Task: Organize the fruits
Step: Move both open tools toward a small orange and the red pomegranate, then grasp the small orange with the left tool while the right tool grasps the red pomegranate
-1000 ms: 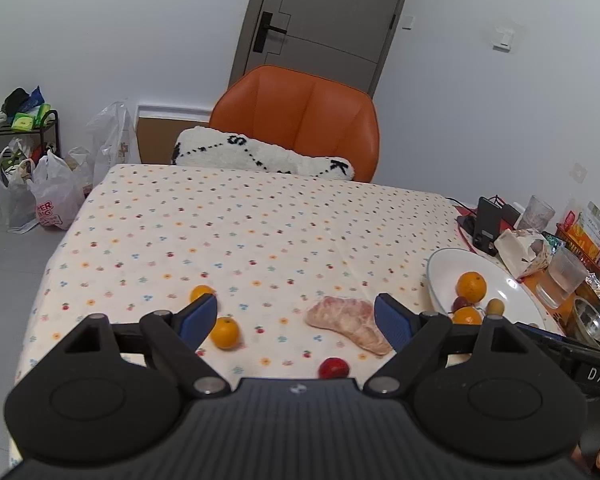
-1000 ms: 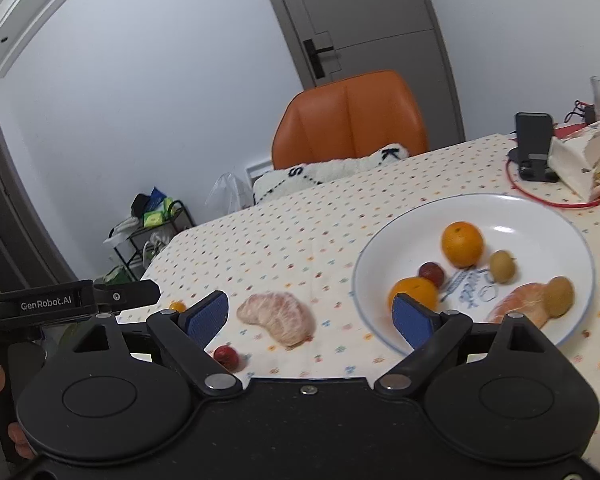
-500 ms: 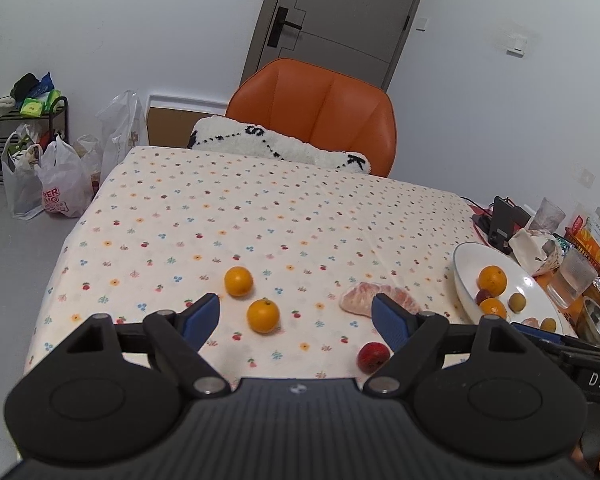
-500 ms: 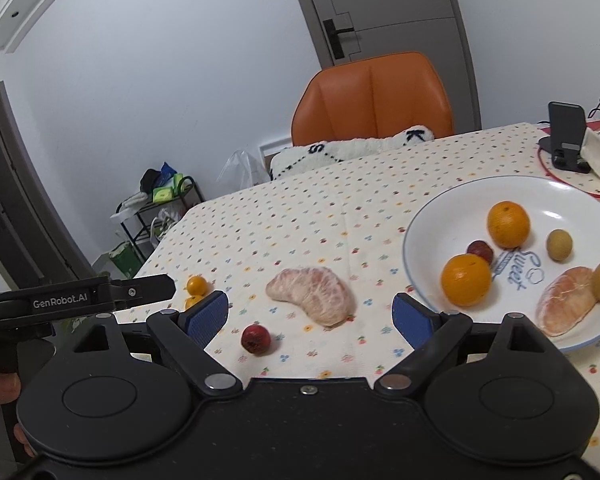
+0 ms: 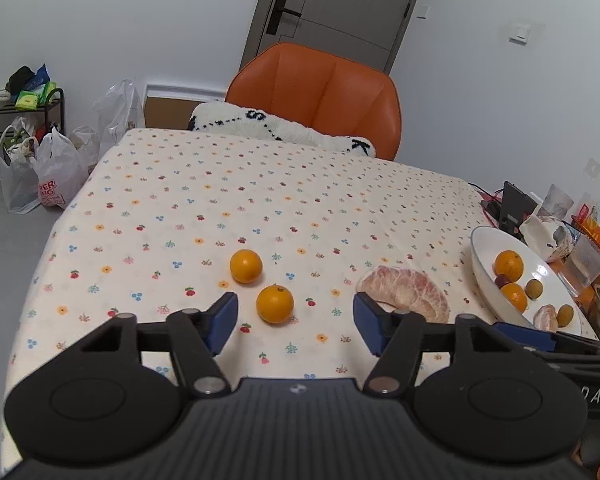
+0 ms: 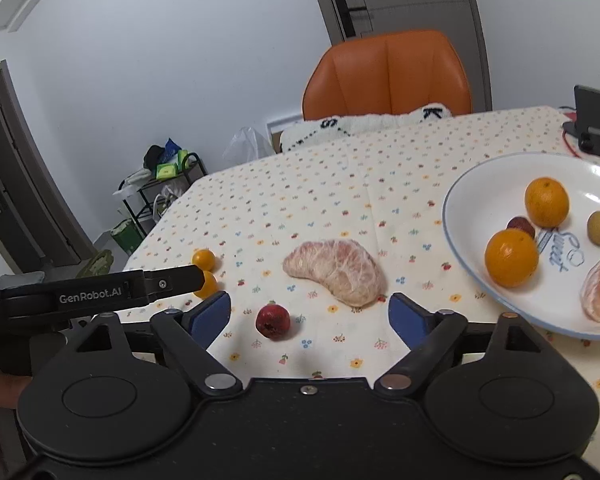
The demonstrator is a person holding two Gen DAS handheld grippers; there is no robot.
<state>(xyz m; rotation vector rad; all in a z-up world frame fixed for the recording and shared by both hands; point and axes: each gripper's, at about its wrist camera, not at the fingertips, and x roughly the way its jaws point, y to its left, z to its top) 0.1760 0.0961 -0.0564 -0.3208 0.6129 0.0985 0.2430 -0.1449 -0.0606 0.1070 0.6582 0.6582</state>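
A: Where does the fruit lie?

B: Four pieces are loose on the tablecloth [image 5: 260, 200]. Two oranges — the near orange [image 5: 275, 303] sits just ahead of the left gripper [image 5: 295, 322], between its fingers, with the far orange [image 5: 246, 266] just beyond. The peeled pomelo piece [image 6: 335, 271] and a small red fruit [image 6: 273, 321] lie ahead of the right gripper [image 6: 310, 317]. The plate [image 6: 484, 184] to the right already holds two oranges, another peeled piece and a few small fruits.

A: And the tongs?

B: Both stand wide, holding nothing.

A: How will the near orange handle?

B: Firm and round, I'd judge, with a skin that gives some grip, though it may roll if one pad touches first. Take it across its widest part, pads level on either side.

A: The pomelo piece?

B: Soft, I think, and curved — its thin skin could tear or the flesh crush under a hard squeeze. Hold it gently across the thick middle, not at the tapering ends.

A: The red one?

B: Small and likely smooth; it could squirt out, so close squarely over its centre.
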